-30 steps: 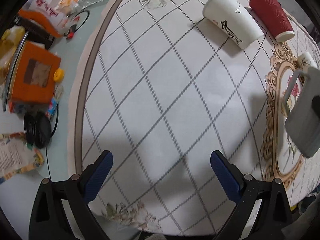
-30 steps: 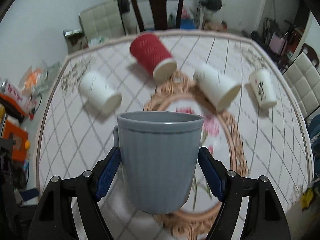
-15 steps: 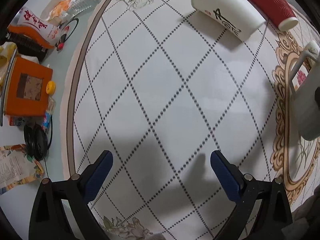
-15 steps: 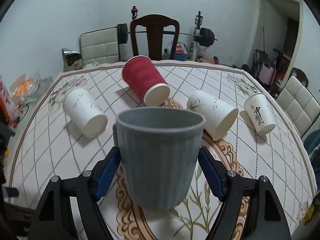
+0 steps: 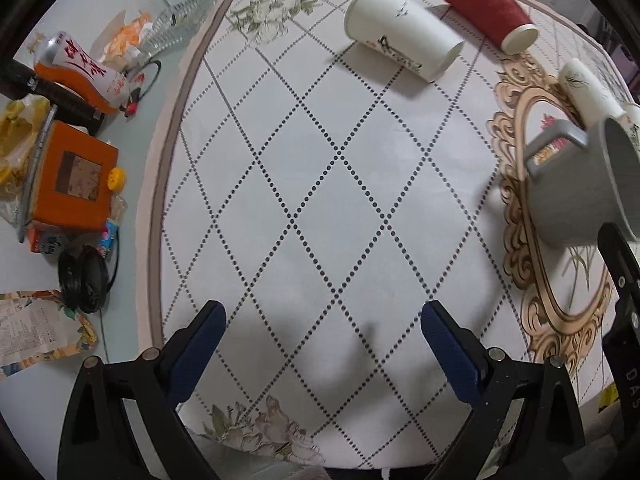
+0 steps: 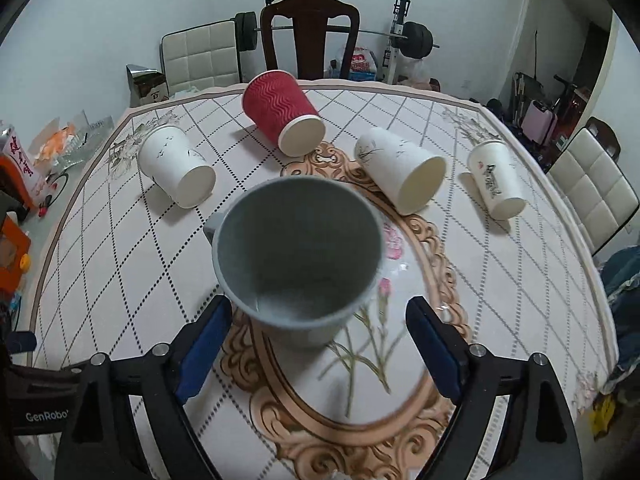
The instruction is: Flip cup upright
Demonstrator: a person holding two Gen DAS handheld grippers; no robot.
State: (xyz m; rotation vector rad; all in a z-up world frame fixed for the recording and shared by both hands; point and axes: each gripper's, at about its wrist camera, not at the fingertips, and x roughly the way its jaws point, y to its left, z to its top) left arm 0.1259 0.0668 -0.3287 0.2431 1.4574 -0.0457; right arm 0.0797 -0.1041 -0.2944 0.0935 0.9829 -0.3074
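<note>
A grey ribbed mug (image 6: 298,256) stands upright on the table's floral oval, handle to the left; it also shows at the right of the left wrist view (image 5: 576,188). My right gripper (image 6: 318,328) is open, its blue pads either side of the mug's base and apart from it. My left gripper (image 5: 322,326) is open and empty over the bare diamond-patterned cloth. A red paper cup (image 6: 282,114) and three white paper cups (image 6: 176,166) (image 6: 400,168) (image 6: 496,180) lie on their sides behind the mug.
The tablecloth (image 5: 320,184) covers a round table. Left of it lie an orange box (image 5: 72,180), a bottle (image 5: 80,68), black earphones (image 5: 82,278) and papers. Chairs (image 6: 310,36) and a barbell stand behind the table.
The right gripper has opened and let go of the mug, which now stands on the table. The right wrist view has drawn back and tilted down. The left gripper has shifted slightly.
</note>
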